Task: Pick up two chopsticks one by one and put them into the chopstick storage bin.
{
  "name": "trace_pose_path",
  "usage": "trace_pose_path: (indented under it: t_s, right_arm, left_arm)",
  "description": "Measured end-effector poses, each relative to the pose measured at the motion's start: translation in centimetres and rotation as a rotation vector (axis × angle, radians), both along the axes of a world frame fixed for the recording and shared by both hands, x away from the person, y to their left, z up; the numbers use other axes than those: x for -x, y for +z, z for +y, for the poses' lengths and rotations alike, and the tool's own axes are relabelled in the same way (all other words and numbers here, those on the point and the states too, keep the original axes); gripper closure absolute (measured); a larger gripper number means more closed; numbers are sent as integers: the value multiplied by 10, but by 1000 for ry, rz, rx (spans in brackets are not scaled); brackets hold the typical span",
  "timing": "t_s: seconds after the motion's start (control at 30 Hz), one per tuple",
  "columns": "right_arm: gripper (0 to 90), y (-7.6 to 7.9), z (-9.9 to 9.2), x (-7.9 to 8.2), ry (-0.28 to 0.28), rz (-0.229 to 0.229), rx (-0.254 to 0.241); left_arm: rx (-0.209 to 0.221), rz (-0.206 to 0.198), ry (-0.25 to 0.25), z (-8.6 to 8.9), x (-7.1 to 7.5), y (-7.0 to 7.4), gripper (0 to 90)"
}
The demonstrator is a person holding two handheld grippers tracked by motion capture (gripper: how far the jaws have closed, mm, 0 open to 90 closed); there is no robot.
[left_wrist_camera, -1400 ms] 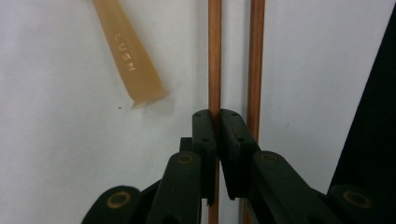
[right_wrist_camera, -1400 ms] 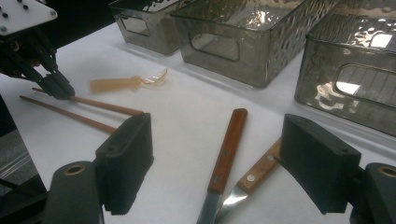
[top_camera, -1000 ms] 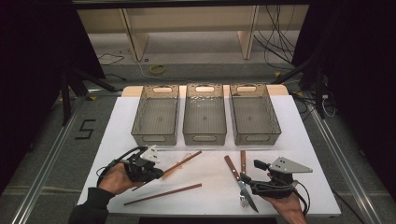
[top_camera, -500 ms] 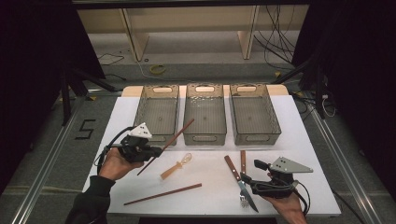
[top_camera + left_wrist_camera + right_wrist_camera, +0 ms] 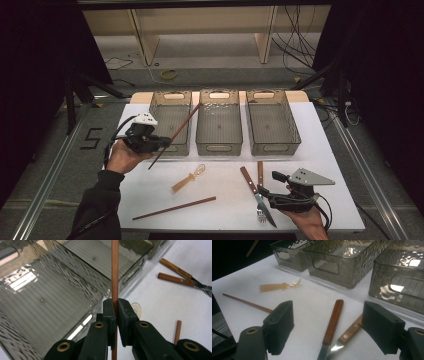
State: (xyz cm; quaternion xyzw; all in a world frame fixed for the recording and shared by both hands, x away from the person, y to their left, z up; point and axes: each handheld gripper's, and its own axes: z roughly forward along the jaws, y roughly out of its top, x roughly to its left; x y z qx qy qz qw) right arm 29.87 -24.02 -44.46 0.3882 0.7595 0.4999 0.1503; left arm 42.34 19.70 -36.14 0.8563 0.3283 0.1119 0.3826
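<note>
Since a second ago, our left gripper (image 5: 159, 143) has lifted one chopstick (image 5: 175, 135) off the white table (image 5: 340, 200) and carried it up and away to the near edge of the left bin (image 5: 170, 122). The plastic spoon (image 5: 190, 177) that lay under it now lies bare, slightly nearer the table's middle. The right gripper (image 5: 267, 194) has stayed where it was.

The chopstick is now clamped between the left jaws, which are nearly closed on it; in the high view its far tip reaches over the left bin toward the middle bin (image 5: 219, 122), and its near end hangs over the table in front. We judge it light, stiff and smooth, so it may pivot or slip in a narrow pinch. The hold looks nearer the lower end than the middle, though the left gripper view does not show the whole length. A grip closer to the middle would steady it.

The second chopstick (image 5: 175, 208) lies flat near the front edge. The knife (image 5: 256, 192) and fork (image 5: 260, 186), both wooden-handled, lie just beside our right gripper, whose jaws stand wide apart and empty, resting low on the table. The right bin (image 5: 272, 122) stands empty.
</note>
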Motion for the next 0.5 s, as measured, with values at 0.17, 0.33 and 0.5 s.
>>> trace_pose_path:
  t_s: [0.17, 0.33, 0.5]
  right_arm:
    - [266, 0, 0, 0, 1, -2, -2]
    - [266, 0, 0, 0, 2, -3, -1]
    - [266, 0, 0, 0, 2, -1, -2]
  left_arm:
    - [15, -19, 30, 4, -11, 11, 846]
    - [19, -28, 62, 9, -23, 18, 845]
    - [25, -30, 93, 15, -36, 23, 846]
